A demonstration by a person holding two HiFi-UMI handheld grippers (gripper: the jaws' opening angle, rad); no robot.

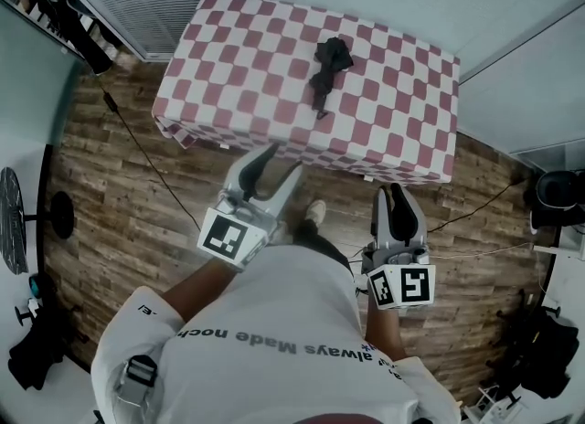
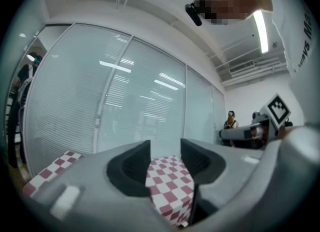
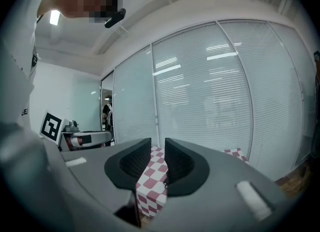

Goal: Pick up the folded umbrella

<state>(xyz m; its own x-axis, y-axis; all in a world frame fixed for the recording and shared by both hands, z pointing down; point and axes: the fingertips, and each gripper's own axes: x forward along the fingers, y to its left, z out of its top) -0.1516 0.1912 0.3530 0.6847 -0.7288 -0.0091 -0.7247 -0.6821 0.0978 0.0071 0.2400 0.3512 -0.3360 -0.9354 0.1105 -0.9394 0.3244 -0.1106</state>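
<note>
A counter [image 1: 247, 75] in red-and-white checked cloth stands at upper centre on a dark wood-plank floor [image 1: 119, 194]. Blind-covered glass walls [image 2: 140, 106] rise behind; a ceiling light strip [image 2: 260, 28] glows.

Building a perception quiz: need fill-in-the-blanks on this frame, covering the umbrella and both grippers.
The folded umbrella lies on the checkered ____.
Its colour is ____.
The left gripper and the right gripper each hold ____.
Missing words: table; black; nothing.

Checkered table [image 1: 238, 75] on wooden floor [image 1: 119, 203]
</note>
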